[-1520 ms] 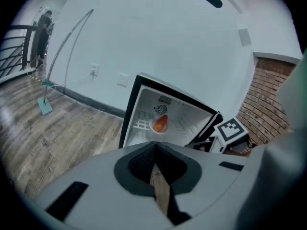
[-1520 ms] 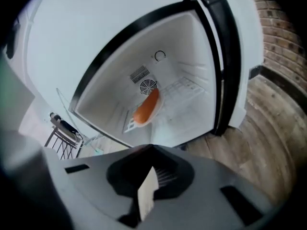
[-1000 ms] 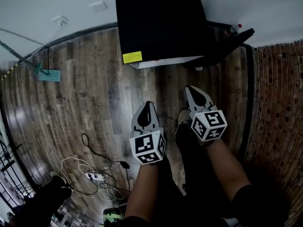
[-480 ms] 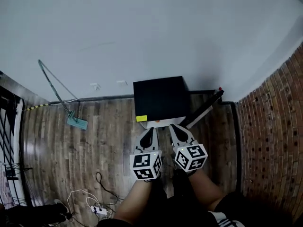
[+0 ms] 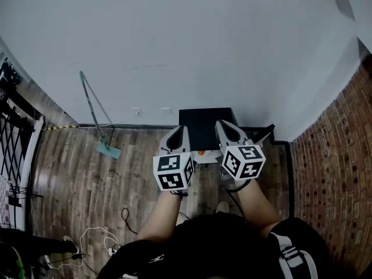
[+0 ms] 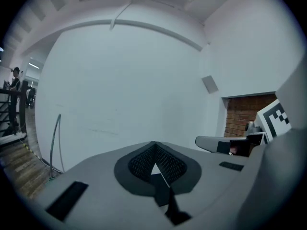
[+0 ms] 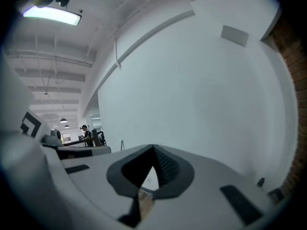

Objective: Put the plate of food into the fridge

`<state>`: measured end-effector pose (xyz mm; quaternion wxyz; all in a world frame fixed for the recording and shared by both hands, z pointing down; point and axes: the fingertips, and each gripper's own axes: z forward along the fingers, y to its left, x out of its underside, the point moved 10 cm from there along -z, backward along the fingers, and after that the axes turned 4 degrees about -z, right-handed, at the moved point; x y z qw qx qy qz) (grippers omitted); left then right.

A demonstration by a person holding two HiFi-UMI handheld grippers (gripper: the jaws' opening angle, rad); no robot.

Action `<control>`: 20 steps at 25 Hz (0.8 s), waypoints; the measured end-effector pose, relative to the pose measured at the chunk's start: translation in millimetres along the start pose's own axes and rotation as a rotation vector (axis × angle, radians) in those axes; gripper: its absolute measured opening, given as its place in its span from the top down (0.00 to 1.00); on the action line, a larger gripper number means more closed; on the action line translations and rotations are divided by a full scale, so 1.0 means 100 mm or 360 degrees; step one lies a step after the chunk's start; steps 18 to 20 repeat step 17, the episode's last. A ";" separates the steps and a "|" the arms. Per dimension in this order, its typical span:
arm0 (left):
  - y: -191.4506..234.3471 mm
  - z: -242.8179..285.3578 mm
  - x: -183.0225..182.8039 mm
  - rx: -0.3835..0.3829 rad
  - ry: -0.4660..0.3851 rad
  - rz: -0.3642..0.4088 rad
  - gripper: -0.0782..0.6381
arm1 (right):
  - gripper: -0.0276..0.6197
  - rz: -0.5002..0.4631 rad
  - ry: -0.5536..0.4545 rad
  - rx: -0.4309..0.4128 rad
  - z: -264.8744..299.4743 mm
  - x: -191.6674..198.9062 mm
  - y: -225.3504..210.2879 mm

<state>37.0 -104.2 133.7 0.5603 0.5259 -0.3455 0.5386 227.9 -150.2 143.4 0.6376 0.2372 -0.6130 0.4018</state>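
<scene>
Claws: left claw (image 5: 182, 128), right claw (image 5: 221, 124) pressed together, empty.
Risk: fridge (image 5: 200, 121) looks open; left so, cold escapes.

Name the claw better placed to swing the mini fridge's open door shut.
Right, probably. The open door juts out on the right side of the mini fridge, just beyond the right claw. The left claw hangs over the opposite side. Both claws are shut and empty.
</scene>
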 end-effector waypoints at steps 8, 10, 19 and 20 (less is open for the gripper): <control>-0.07 -0.07 -0.16 0.0080 -0.0041 0.0020 0.90 | 0.94 -0.0027 -0.0039 -0.0030 -0.05 -0.13 0.13; -0.09 -0.09 -0.18 0.0087 -0.0056 0.0025 0.90 | 0.94 -0.0035 -0.0042 -0.0042 -0.06 -0.13 0.15; -0.05 -0.07 -0.15 0.0102 -0.0055 -0.0016 0.90 | 0.94 -0.0031 -0.0034 -0.0059 -0.01 -0.09 0.18; -0.05 -0.07 -0.15 0.0102 -0.0055 -0.0016 0.90 | 0.94 -0.0031 -0.0034 -0.0059 -0.01 -0.09 0.18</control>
